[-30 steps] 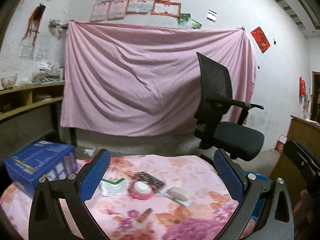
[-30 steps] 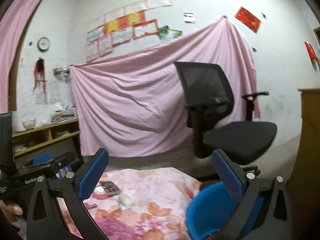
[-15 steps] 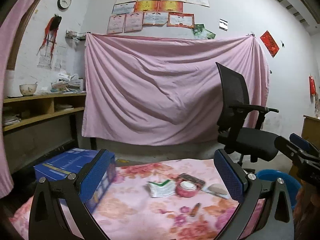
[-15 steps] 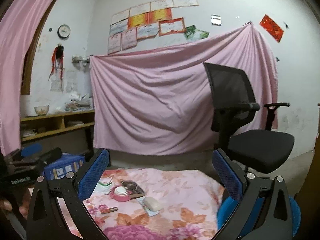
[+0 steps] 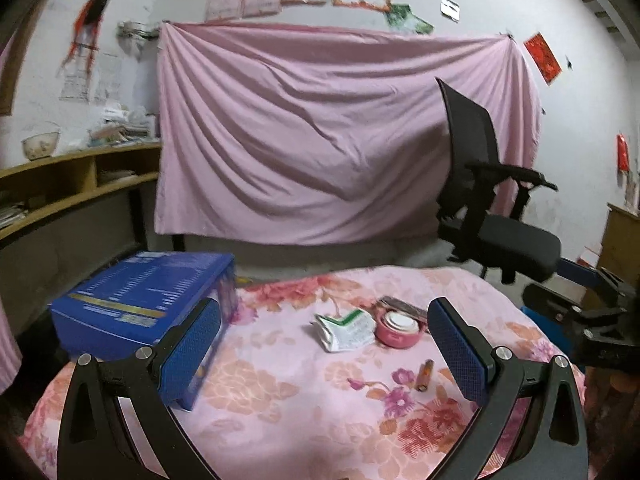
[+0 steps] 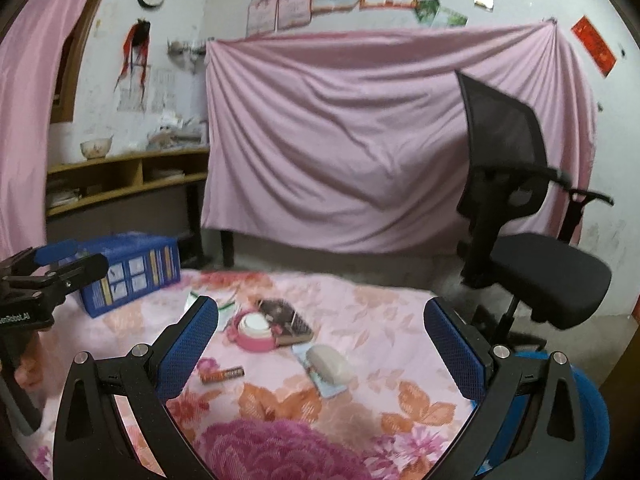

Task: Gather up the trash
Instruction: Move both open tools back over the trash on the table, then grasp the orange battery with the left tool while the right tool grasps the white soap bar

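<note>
Both grippers spread wide, holding nothing

The left gripper (image 5: 324, 354) and right gripper (image 6: 320, 350) hang level above the table, blue-padded fingers (image 5: 192, 354) well apart.

My right fingers (image 6: 456, 348) are hiding most of the blue bucket (image 6: 600, 420) at four o'clock; wall papers (image 6: 332, 0) are blurring.

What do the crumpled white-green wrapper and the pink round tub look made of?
The wrapper looks like thin printed paper or film, matte, with sharp creases and folds. The pink tub looks like smooth moulded plastic with a pale, slightly glossy top, possibly foil.
</note>
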`<state>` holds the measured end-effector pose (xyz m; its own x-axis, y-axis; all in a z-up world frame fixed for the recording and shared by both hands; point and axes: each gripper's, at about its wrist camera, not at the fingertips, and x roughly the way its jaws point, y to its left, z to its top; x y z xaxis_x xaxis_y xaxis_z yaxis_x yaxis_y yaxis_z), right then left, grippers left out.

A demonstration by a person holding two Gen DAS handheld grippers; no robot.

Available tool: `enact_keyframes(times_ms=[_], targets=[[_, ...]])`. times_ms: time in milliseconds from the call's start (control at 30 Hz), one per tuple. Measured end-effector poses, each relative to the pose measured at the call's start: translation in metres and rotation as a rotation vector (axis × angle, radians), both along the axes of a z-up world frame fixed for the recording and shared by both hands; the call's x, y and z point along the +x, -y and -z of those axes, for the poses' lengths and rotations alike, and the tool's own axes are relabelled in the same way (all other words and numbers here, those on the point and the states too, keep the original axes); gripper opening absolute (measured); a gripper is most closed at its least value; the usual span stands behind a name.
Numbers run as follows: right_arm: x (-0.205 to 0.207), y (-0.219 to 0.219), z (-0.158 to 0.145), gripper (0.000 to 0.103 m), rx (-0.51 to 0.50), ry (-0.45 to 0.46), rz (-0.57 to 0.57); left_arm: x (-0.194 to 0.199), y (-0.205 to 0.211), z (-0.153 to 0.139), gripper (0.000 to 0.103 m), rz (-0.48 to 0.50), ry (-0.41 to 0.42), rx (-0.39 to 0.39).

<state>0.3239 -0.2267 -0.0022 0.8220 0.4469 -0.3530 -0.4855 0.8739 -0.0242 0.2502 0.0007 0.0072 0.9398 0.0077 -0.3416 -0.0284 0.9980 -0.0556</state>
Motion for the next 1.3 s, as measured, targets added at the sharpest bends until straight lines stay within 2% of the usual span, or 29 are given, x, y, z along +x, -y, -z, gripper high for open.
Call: enact_keyframes(times_ms=[167, 267, 300, 367, 533, 600, 667, 700, 833, 967, 1067, 1133, 1167, 1300], targets=[[0.020, 0.003, 0.007, 0.101, 0.007, -0.111, 0.006, 0.022, 0.012, 0.007, 0.101, 0.102, -0.108, -0.006], [0.033, 0.004, 0.014, 0.081, 0.002, -0.189, 0.015, 0.039, 0.017, 0.012, 0.096, 0.166, -0.190, -0.021], [0.037, 0.004, 0.016, 0.079, -0.004, -0.216, 0.019, 0.044, 0.019, 0.015, 0.094, 0.191, -0.218, -0.026], [0.047, 0.005, 0.022, 0.075, -0.018, -0.270, 0.031, 0.054, 0.022, 0.021, 0.075, 0.258, -0.281, -0.047], [0.067, 0.004, 0.038, 0.060, -0.052, -0.392, 0.047, 0.079, 0.034, 0.041, 0.047, 0.393, -0.452, -0.082], [0.073, 0.003, 0.043, 0.055, -0.061, -0.425, 0.035, 0.086, 0.043, 0.047, 0.037, 0.434, -0.499, -0.069], [0.077, 0.000, 0.048, 0.051, -0.073, -0.456, 0.027, 0.091, 0.055, 0.052, 0.023, 0.462, -0.545, -0.029], [0.079, -0.001, 0.051, 0.048, -0.079, -0.468, 0.022, 0.092, 0.059, 0.054, 0.020, 0.469, -0.560, -0.014], [0.085, -0.010, 0.056, 0.044, -0.124, -0.488, 0.014, 0.097, 0.068, 0.058, 0.017, 0.466, -0.581, 0.014], [0.093, -0.015, 0.061, 0.044, -0.143, -0.518, 0.001, 0.106, 0.066, 0.061, 0.007, 0.426, -0.608, 0.002], [0.099, -0.013, 0.067, 0.044, -0.127, -0.558, -0.011, 0.108, 0.066, 0.062, 0.007, 0.413, -0.617, -0.006], [0.101, -0.010, 0.067, 0.039, -0.111, -0.571, -0.022, 0.108, 0.068, 0.062, 0.007, 0.404, -0.615, 0.004], [0.101, -0.010, 0.067, 0.030, -0.104, -0.575, -0.027, 0.108, 0.069, 0.061, 0.007, 0.399, -0.615, 0.005], [0.098, -0.007, 0.066, 0.028, -0.085, -0.571, -0.046, 0.109, 0.067, 0.059, 0.007, 0.369, -0.614, -0.016]])
